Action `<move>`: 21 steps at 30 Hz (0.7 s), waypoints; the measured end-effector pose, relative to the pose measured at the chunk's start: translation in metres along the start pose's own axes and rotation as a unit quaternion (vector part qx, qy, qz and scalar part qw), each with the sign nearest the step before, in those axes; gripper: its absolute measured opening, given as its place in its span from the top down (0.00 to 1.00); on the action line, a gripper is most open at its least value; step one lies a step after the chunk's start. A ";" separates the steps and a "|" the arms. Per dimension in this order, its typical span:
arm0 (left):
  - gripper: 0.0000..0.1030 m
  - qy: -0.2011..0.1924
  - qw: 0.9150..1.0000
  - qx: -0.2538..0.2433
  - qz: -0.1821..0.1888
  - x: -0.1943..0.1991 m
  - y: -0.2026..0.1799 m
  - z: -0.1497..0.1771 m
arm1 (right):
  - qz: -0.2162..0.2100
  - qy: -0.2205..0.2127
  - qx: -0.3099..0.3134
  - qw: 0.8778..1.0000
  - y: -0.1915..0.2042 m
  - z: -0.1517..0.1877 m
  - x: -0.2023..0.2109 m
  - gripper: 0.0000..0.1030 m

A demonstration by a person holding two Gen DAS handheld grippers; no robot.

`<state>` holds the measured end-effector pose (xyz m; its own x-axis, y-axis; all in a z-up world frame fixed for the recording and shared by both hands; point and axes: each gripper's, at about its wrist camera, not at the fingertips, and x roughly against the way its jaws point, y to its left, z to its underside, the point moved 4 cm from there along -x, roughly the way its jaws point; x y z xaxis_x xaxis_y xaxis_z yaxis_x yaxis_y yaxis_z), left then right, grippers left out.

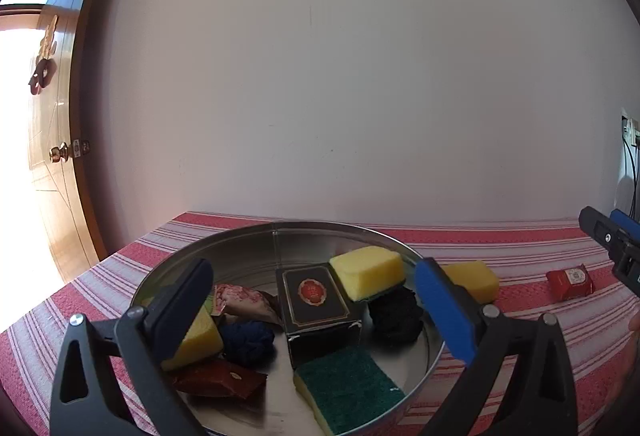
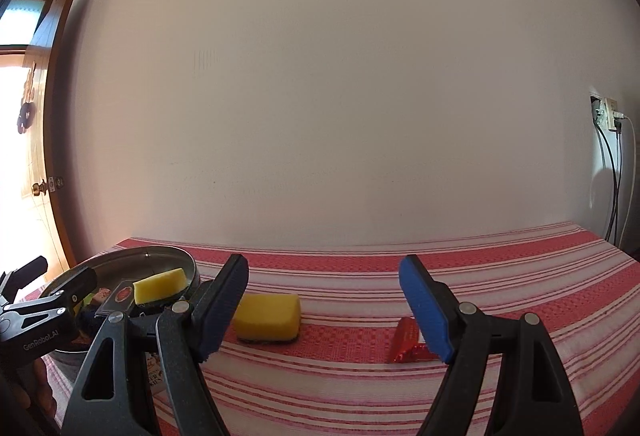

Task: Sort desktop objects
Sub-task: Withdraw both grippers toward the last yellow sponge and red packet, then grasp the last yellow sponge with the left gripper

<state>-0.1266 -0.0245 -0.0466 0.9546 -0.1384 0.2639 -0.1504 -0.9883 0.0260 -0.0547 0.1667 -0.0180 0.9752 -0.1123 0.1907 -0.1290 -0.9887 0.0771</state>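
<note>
Open striped tablecloth stretches between the yellow sponge at left and the red packet at right, with bare cloth behind both to the far wall. Far left, the crowded round tin leaves little room inside.

"GenRobot.AI" was printed in white on the left gripper, seen in the right wrist view. A card behind the right gripper's near finger carried partial print, too hidden to read. The black box had a red emblem, and the red packet a label, both illegible.
</note>
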 end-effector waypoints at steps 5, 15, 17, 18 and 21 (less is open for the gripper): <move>0.01 0.011 0.999 -0.015 0.029 -0.001 -0.020 0.000 | 0.031 0.010 -0.014 0.999 -0.030 0.000 -0.001 0.23; 0.01 0.013 0.996 -0.063 0.067 0.002 -0.068 0.000 | 0.073 0.038 -0.020 0.996 -0.072 0.002 -0.004 0.23; 0.01 0.012 0.993 -0.084 0.083 0.004 -0.084 0.001 | 0.079 0.048 -0.033 0.995 -0.082 0.003 -0.005 0.23; 0.01 0.013 0.991 -0.096 0.091 0.003 -0.093 0.001 | 0.081 0.050 -0.040 0.995 -0.087 0.005 -0.005 0.23; 0.01 0.025 0.985 -0.133 0.111 -0.001 -0.124 0.003 | 0.084 0.057 -0.057 0.993 -0.104 0.008 -0.006 0.23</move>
<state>-0.1083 0.0979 -0.0534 0.8775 -0.3394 0.3389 -0.4226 -0.8812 0.2118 -0.0454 0.2698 -0.0350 0.9124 -0.2557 0.3195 -0.3133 -0.9387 0.1436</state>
